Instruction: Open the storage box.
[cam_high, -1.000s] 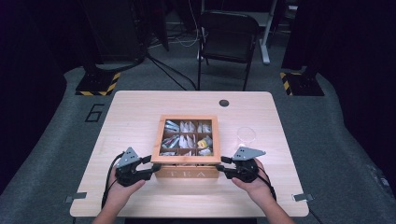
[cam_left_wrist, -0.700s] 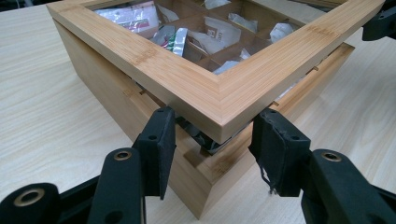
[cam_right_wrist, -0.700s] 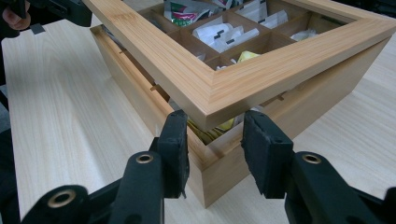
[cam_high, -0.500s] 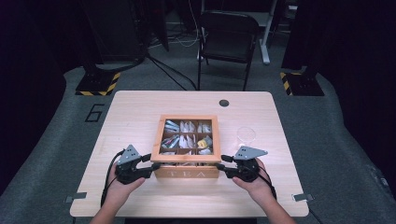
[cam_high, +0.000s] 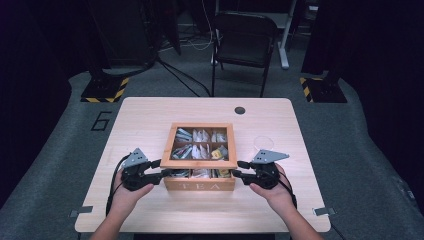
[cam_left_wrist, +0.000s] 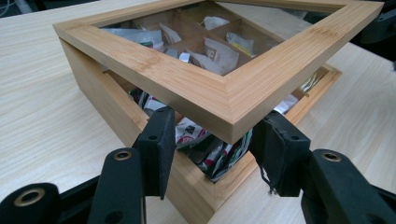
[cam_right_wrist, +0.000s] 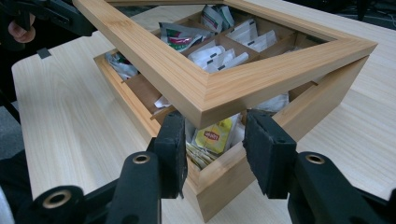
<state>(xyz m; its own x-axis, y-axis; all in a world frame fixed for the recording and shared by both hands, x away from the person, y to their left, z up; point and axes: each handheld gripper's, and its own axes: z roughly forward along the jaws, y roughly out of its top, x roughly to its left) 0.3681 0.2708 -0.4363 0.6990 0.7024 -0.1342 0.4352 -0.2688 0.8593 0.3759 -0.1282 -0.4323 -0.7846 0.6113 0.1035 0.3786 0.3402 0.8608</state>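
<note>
A wooden tea box (cam_high: 200, 185) marked TEA stands at the middle of the table, its compartments full of tea bags (cam_left_wrist: 205, 149). Its window-frame lid (cam_high: 200, 163) is hinged at the back, and its front edge is raised off the box. My left gripper (cam_high: 162, 168) is at the lid's front left corner. There its open jaws straddle the lid corner (cam_left_wrist: 229, 116) from just below. My right gripper (cam_high: 237, 169) is open the same way under the front right lid corner (cam_right_wrist: 205, 102), above a yellow tea bag (cam_right_wrist: 212, 135).
The light wood table (cam_high: 150, 120) has a black round grommet (cam_high: 240, 110) near its far edge and a faint clear ring (cam_high: 263, 142) right of the box. A black chair (cam_high: 245, 35) stands beyond the table. Both hands rest near the front edge.
The lid's front edge has come up a little from the box. Both grippers stay at its front corners, barely shifted.
</note>
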